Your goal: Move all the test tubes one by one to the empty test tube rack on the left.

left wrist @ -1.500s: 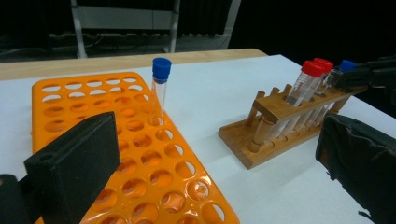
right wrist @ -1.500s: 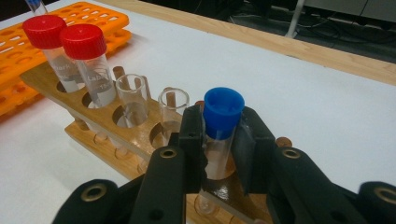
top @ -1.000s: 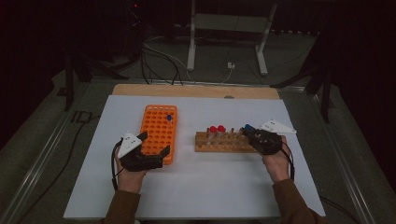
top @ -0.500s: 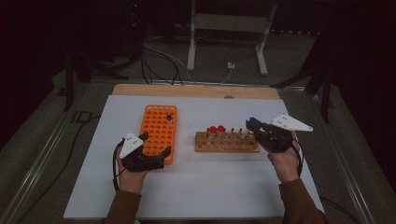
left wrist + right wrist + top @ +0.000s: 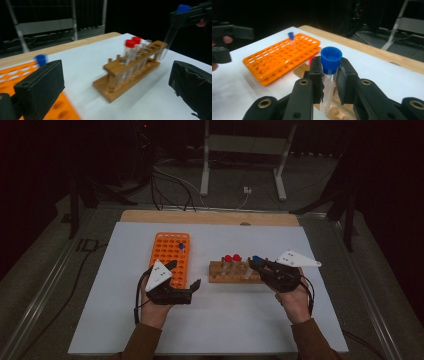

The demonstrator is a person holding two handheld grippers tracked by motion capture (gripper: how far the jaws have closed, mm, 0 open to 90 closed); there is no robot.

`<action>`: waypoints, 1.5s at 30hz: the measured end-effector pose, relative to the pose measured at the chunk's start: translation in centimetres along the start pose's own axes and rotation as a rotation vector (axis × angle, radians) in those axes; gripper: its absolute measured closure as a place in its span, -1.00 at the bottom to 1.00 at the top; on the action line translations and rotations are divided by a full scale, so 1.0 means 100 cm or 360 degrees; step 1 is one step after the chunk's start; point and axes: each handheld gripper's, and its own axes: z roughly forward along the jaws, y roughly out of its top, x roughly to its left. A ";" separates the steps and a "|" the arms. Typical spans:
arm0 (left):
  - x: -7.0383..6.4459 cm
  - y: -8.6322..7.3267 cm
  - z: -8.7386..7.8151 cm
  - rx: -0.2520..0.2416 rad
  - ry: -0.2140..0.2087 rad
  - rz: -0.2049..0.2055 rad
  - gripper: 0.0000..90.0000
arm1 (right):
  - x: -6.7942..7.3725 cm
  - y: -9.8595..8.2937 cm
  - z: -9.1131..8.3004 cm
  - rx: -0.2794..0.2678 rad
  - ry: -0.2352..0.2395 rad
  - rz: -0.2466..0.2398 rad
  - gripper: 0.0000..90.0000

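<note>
My right gripper (image 5: pixel 258 264) is shut on a clear tube with a blue cap (image 5: pixel 329 58), which it holds upright just above the right end of the wooden rack (image 5: pixel 232 274). Two red-capped tubes (image 5: pixel 130 44) stand in that rack. To the left lies an orange rack (image 5: pixel 169 254) with one blue-capped tube (image 5: pixel 181 246) at its far side. My left gripper (image 5: pixel 184 275) is open at the orange rack's near right corner, jaws wide apart and pointing toward the wooden rack, with nothing between its pads (image 5: pixel 41 83).
Both racks sit on a white sheet (image 5: pixel 210 320) over a wooden table (image 5: pixel 210 216). A metal stand (image 5: pixel 242 150) and cables (image 5: pixel 170 185) lie on the dark floor beyond the far edge.
My right gripper has risen from the wooden rack's right end with the blue-capped tube in it and drifted slightly left. The left hand has stayed put.
</note>
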 end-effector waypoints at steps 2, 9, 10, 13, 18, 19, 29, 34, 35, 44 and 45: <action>-0.006 0.002 0.006 -0.0004 -0.0048 0.0016 -0.98 | 0.004 -0.002 0.002 0.0009 0.0031 0.0008 0.70; -0.025 0.009 0.024 -0.0017 -0.0138 0.0063 -0.98 | 0.013 -0.009 0.008 0.0029 0.0082 0.0002 0.70; -0.027 0.010 0.026 -0.0023 -0.0143 0.0068 -0.98 | 0.013 -0.009 0.008 0.0029 0.0088 0.0005 0.70; -0.033 0.010 0.032 -0.0009 -0.0155 0.0091 -0.98 | 0.015 -0.010 0.008 0.0024 0.0106 0.0022 0.70; -0.043 0.011 0.043 0.0049 -0.0155 0.0112 -0.93 | 0.018 -0.010 0.009 0.0021 0.0126 0.0016 0.70; -0.045 0.011 0.045 0.0072 -0.0156 0.0112 -0.90 | 0.019 -0.010 0.009 0.0021 0.0132 0.0015 0.70; -0.062 0.011 0.064 0.0168 -0.0236 0.0104 -0.76 | 0.031 -0.008 0.011 0.0034 0.0179 -0.0016 0.70; -0.070 0.012 0.068 0.0183 -0.0244 0.0163 -0.56 | 0.037 -0.008 0.013 0.0050 0.0208 -0.0038 0.70; -0.070 0.013 0.069 0.0181 -0.0264 0.0164 -0.26 | 0.039 -0.008 0.014 0.0053 0.0220 -0.0036 0.70; -0.071 0.013 0.068 0.0185 -0.0345 0.0195 0.56 | 0.041 -0.008 0.015 0.0055 0.0253 -0.0027 0.70; -0.071 0.013 0.068 0.0188 -0.0351 0.0191 0.67 | 0.041 -0.009 0.015 0.0059 0.0260 -0.0027 0.70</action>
